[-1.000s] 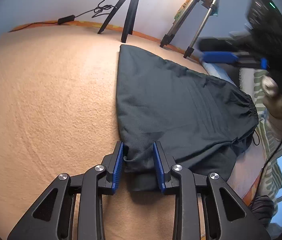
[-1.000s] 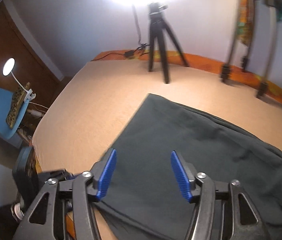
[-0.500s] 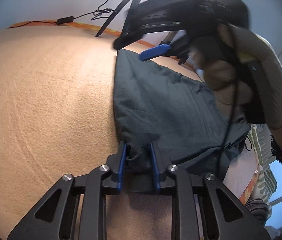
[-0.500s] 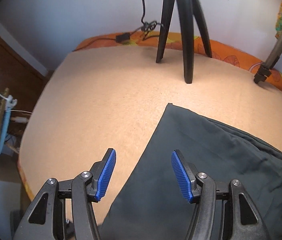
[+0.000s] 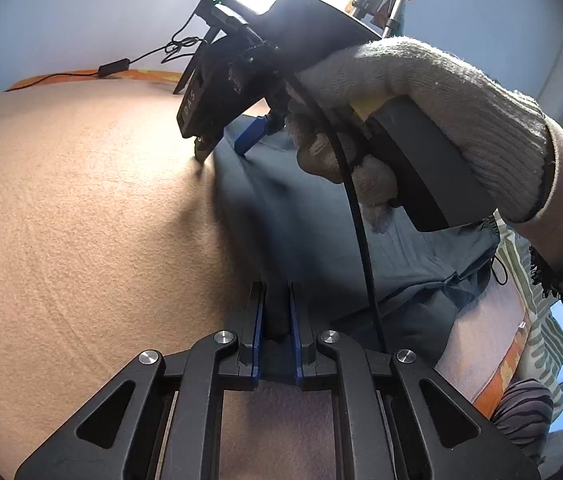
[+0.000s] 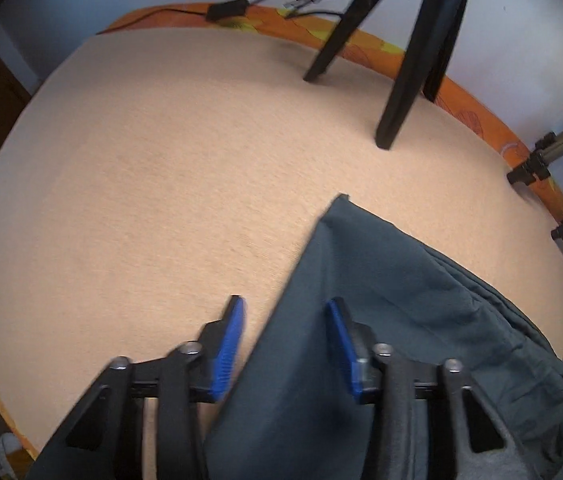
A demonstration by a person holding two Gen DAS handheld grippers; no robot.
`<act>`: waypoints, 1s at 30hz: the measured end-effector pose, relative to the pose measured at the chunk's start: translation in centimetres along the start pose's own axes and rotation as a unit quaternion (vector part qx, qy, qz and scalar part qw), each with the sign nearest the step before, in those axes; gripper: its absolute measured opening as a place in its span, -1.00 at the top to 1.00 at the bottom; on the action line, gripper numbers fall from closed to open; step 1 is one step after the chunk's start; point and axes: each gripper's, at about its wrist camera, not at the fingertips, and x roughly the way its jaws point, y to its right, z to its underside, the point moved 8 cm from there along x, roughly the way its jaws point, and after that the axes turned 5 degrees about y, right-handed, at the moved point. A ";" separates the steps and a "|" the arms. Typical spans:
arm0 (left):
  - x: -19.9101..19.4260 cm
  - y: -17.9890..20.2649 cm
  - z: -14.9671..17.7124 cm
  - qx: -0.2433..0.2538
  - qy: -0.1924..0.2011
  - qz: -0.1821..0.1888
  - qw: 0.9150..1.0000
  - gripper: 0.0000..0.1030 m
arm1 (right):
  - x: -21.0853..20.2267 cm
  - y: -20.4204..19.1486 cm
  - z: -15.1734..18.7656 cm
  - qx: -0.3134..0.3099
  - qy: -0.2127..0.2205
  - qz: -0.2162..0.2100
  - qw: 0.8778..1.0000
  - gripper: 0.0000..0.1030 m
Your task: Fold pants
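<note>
Both tongs at the left edge of the dark pants (image 5: 313, 236) on the bed (image 5: 81, 220).
Left tongs (image 5: 276, 312) pinch the near corner; right tongs (image 6: 285, 340), spread wide, straddle the far edge.

You are working over a bed covered by a peach blanket (image 6: 153, 184). The dark pants (image 6: 381, 320) lie flat on it, one pointed corner aimed at the far edge. A black tripod (image 6: 401, 80) stands on the blanket beyond that corner, well apart from the cloth. An orange patterned sheet (image 6: 477, 120) shows along the far rim, with a black cable (image 6: 225, 10) resting on it.
</note>
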 end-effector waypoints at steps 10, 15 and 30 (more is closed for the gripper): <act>1.2 -0.7 0.5 -0.026 -0.029 0.000 0.999 0.33 | -0.7 1.9 0.7 0.036 0.001 -0.026 0.999 0.73; 1.1 -0.6 0.2 -0.036 -0.019 0.006 0.999 0.82 | -1.9 3.6 0.9 0.061 0.015 -0.051 0.997 0.91; -1.5 6.7 -3.8 0.040 0.015 0.065 0.997 0.88 | -10.9 9.5 2.2 0.128 0.093 -0.136 0.978 0.99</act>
